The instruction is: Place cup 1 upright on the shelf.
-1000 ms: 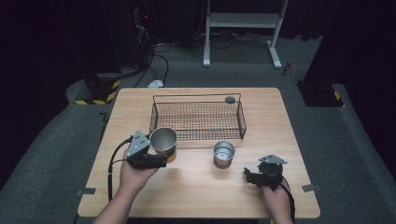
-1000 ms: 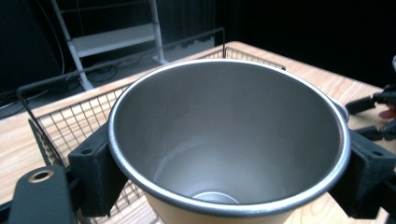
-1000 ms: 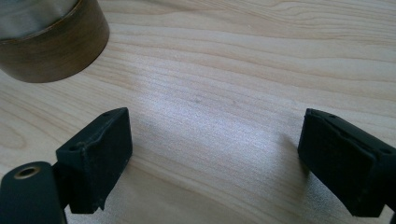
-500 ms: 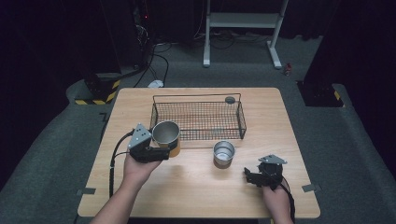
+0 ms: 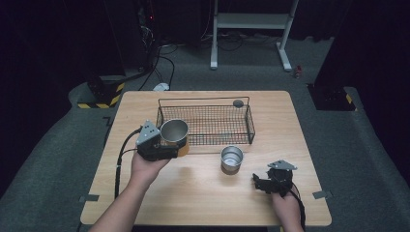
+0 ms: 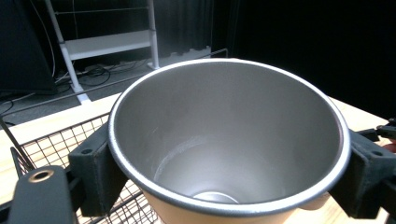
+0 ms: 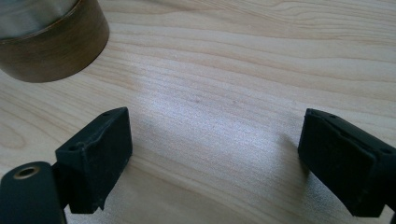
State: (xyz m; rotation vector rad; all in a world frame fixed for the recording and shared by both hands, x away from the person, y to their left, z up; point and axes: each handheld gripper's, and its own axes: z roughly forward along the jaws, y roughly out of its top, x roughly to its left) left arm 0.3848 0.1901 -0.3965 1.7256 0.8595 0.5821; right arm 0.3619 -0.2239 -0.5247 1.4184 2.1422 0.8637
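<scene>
Left gripper (image 5: 169, 145) is clamping a steel cup (image 5: 173, 132) between its jaws, holding it upright at the wire basket's (image 5: 249, 123) near-left corner. Right gripper (image 5: 263, 183) is resting on the table (image 5: 203, 193), jaws spread wide, near a second cup (image 5: 231, 159).

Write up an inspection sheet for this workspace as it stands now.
Surface: wooden table, bare grain at the front.
Job's things: steel cup held beside wire basket; second steel cup upright on table.
Clutter: small dark round object at basket's far rim.
Grippers: left gripper clamps cup; right gripper open, empty.
Cables: black cable trails from left gripper.
Surroundings: grey floor, white stand, dark room.
</scene>
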